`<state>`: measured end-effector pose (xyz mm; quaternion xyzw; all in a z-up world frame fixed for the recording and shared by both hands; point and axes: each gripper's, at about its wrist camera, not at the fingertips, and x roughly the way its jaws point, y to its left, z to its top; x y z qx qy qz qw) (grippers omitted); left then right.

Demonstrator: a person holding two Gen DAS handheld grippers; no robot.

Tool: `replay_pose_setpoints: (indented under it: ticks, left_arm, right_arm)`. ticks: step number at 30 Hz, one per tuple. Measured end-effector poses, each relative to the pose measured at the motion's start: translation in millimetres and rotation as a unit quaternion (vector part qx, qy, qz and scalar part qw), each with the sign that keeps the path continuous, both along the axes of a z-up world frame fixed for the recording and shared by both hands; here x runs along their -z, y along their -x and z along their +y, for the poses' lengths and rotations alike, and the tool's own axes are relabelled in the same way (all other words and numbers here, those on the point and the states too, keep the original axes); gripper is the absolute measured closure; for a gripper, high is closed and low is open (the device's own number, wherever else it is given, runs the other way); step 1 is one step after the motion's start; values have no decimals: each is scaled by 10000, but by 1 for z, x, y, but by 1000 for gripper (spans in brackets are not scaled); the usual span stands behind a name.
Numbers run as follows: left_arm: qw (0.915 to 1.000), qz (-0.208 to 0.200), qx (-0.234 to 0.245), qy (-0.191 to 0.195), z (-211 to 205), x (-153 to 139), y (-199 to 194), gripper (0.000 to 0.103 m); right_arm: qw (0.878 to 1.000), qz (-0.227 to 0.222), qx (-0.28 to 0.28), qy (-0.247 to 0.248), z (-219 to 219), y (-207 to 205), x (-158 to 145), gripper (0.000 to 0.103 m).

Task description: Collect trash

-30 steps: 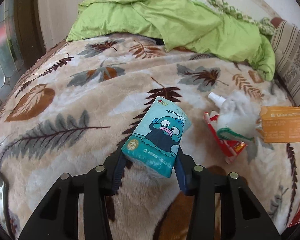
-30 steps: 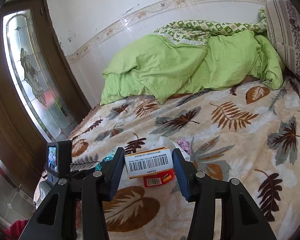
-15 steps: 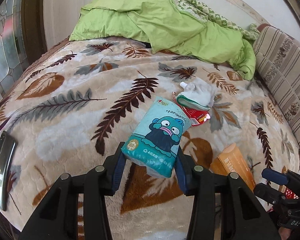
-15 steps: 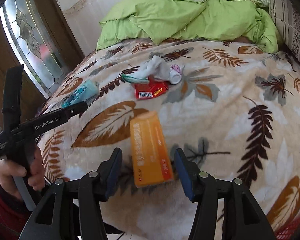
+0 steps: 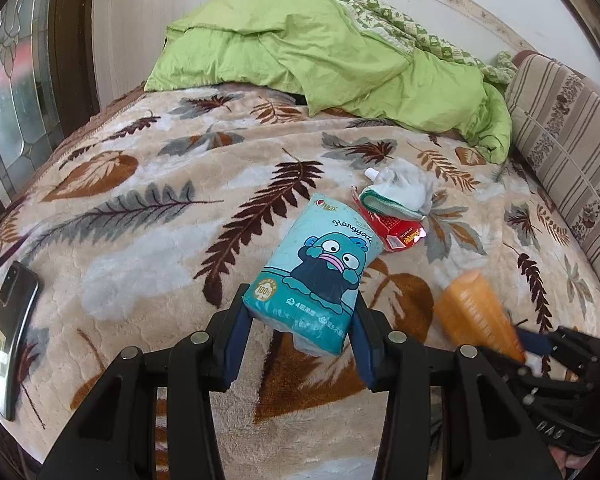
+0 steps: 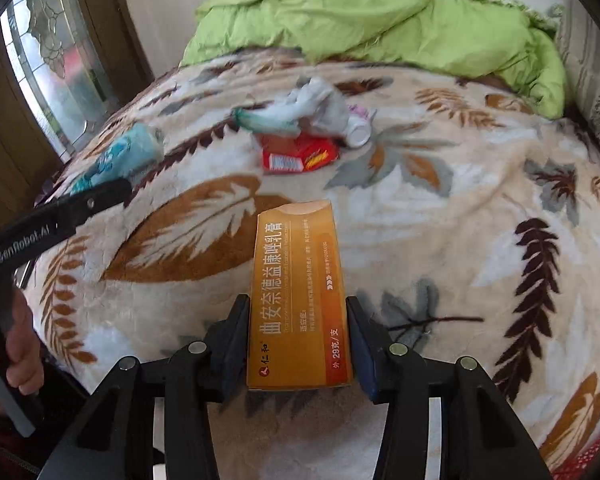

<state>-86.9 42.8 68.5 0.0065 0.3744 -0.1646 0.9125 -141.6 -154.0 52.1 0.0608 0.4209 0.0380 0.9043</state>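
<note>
The left gripper [image 5: 298,322] is clamped on a teal soft plastic tissue pack w/ a cartoon fish face [image 5: 320,270], pinching its lower end so the pack sticks out forward above the beige plush blanket w/ brown and grey leaf print [image 5: 140,248].

The right gripper [image 6: 298,344] has an orange rectangular cardboard box w/ white Chinese lettering [image 6: 298,300] between its jaws, which have just been closing; both pads sit flush against the box's long sides (so it's gripped).

Still on the blanket, approx mid-bed: a flattened red carton [image 6: 298,154], touching and partly under a crumpled whitish pouch w/ a green edge and a white cap [image 5: 398,194].

A dark smartphone [image 5: 8,340] lies near the blanket's left edge. A rumpled lime-green duvet [image 5: 320,52] is heaped at the far end.
</note>
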Motion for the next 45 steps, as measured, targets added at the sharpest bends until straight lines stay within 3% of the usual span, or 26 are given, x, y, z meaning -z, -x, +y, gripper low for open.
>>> replay_pose_setpoints:
  ticks: [3, 5, 23, 45]
  left_arm:
    - [9998, -155, 38, -86, -8, -2, 3, 59]
    - [9997, -210, 76, -108, -14, -3, 3, 59]
    - [9965, -560, 256, -573, -45, -2, 8, 58]
    - [9955, -639, 300, -625, -46, -3, 10, 58]
  right_arm:
    - [9974, -683, 209, -50, -7, 10, -20, 53]
    - [9955, -896, 310, -19, -9, 13, -25, 53]
    - [9952, -819, 439, -304, -18, 10, -27, 53]
    - [9954, -738, 500, -339, -23, 10, -25, 53]
